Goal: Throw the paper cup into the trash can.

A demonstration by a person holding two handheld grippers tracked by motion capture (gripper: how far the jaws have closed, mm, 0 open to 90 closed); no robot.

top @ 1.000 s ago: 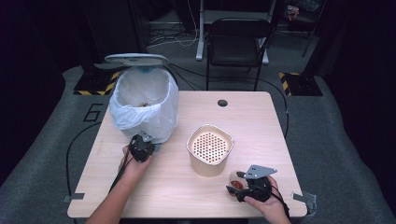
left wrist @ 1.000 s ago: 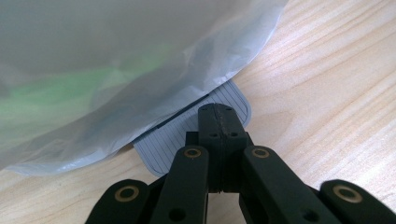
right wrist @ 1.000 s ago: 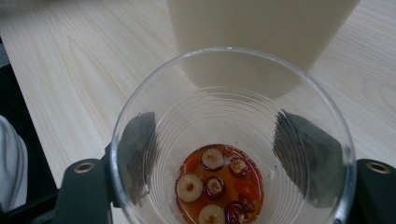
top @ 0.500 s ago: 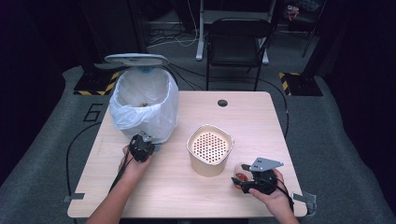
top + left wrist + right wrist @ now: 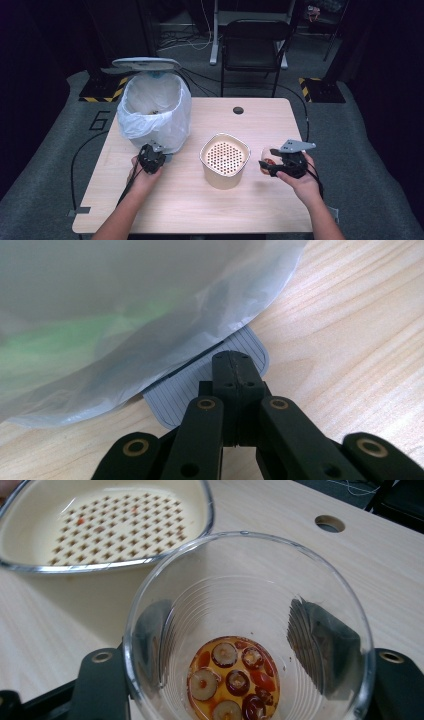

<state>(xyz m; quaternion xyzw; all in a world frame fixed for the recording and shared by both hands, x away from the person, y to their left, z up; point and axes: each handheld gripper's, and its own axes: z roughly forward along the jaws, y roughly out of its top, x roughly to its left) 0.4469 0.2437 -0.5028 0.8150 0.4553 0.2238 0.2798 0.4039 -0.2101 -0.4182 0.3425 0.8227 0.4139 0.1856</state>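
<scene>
Two grippers are shown at work around one landmark, the cream strainer bowl (image 5: 224, 159) at the middle of the wooden table (image 5: 200, 210). To the right of the strainer bowl, the right gripper (image 5: 272, 167) is closed on a clear plastic cup (image 5: 247, 630), one jaw pressed to each side of its wall; the cup is held just beside the bowl's rim, apart from it. At the cup's bottom a shallow amber liquid with sliced red dates (image 5: 232, 680) is seen. The cup is judged light, thin-walled and easily crushed or cracked, and smooth enough to slip; a gentle grip at mid-wall, as shown, is judged best, with the mouth kept upward until the cup is over the strainer bowl, since the liquid would spill on tilting. To the left of the strainer bowl, the left gripper (image 5: 233, 371) is seen with its jaws pressed together, empty, resting on the grey ribbed pedal (image 5: 200, 385) of the bin (image 5: 155, 112), whose white liner (image 5: 125, 315) hangs over it and whose lid (image 5: 146, 63) stands raised.
</scene>
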